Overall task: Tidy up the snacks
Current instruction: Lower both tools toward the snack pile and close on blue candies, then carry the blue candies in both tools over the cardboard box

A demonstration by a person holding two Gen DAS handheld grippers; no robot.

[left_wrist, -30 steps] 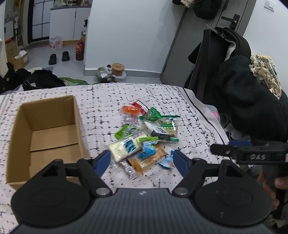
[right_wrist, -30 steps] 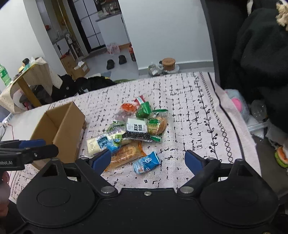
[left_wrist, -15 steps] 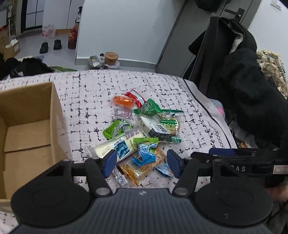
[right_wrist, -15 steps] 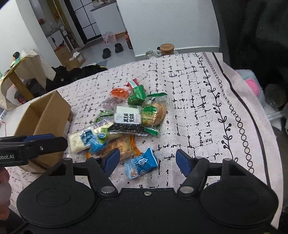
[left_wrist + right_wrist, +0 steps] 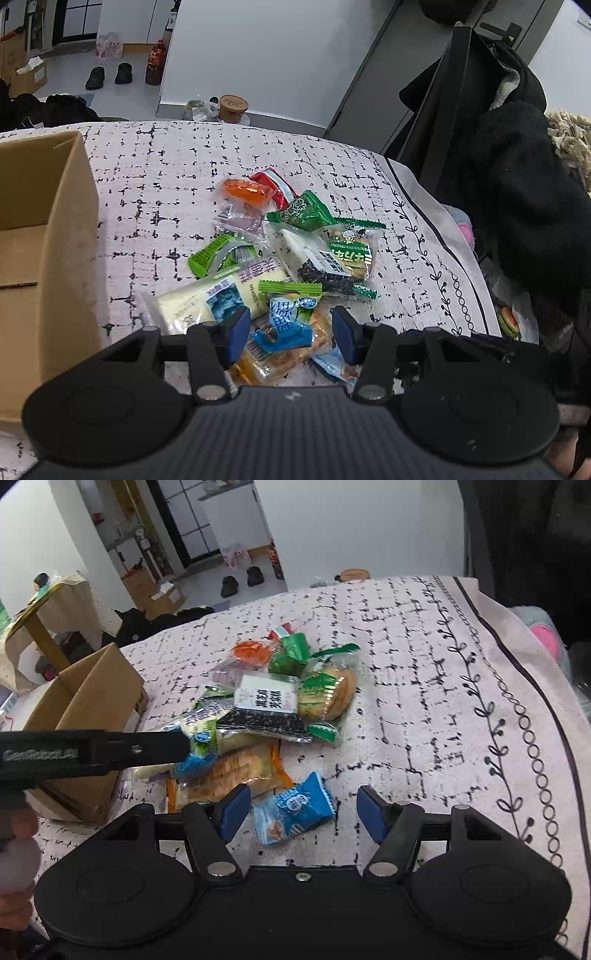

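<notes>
A pile of snack packets [image 5: 288, 258] lies on the patterned cloth; it also shows in the right wrist view [image 5: 273, 705]. An open cardboard box [image 5: 40, 236] stands to its left, seen too in the right wrist view [image 5: 85, 701]. My left gripper [image 5: 290, 334] is open, its jaws on either side of a small blue-green packet [image 5: 288, 321] on top of an orange cracker packet [image 5: 236, 771]. My right gripper [image 5: 301, 814] is open around a blue packet [image 5: 295, 808] lying apart at the pile's near edge.
The cloth-covered table [image 5: 443, 686] drops off at the right edge, with black clothing on a chair [image 5: 517, 184] beyond. Bottles, shoes and a cup [image 5: 232, 107] stand on the floor past the far edge. The left gripper's finger [image 5: 92, 753] crosses the right wrist view.
Both grippers have moved forward and down to the pile. The left jaws have narrowed around the blue-green packet; the right jaws now frame the blue packet.
</notes>
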